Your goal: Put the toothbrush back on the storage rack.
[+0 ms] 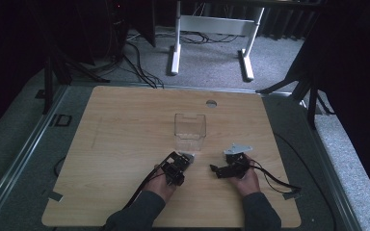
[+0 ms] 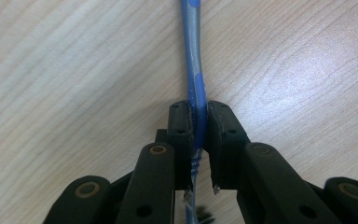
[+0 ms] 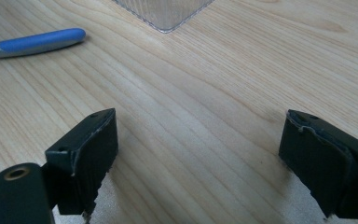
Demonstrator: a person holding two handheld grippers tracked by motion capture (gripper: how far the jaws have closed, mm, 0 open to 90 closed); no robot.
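The left gripper [image 2: 198,135] is closed on a blue and grey toothbrush [image 2: 193,60]. In the left gripper view its two black jaws press on the handle from both sides, and the handle runs straight away from them over the wooden table [image 2: 65,70]. A few bristles show low between the jaws, so the head end is near the gripper body and the long handle points outward.

In the high view the left gripper [image 1: 185,158] lies on the near middle part of the table [image 1: 125,125], just in front of a clear plastic box [image 1: 190,131]. The box stands upright near the table's centre. The right gripper [image 1: 215,169] rests a little to the right of the left one, near it but apart.

In the right gripper view the right gripper [image 3: 198,154] has its jaws spread wide, with only bare wood between them. Far to the left in this view lies the rounded blue end of the toothbrush [image 3: 37,42], flat on the table, and a corner of the box [image 3: 165,14] is at the far edge.
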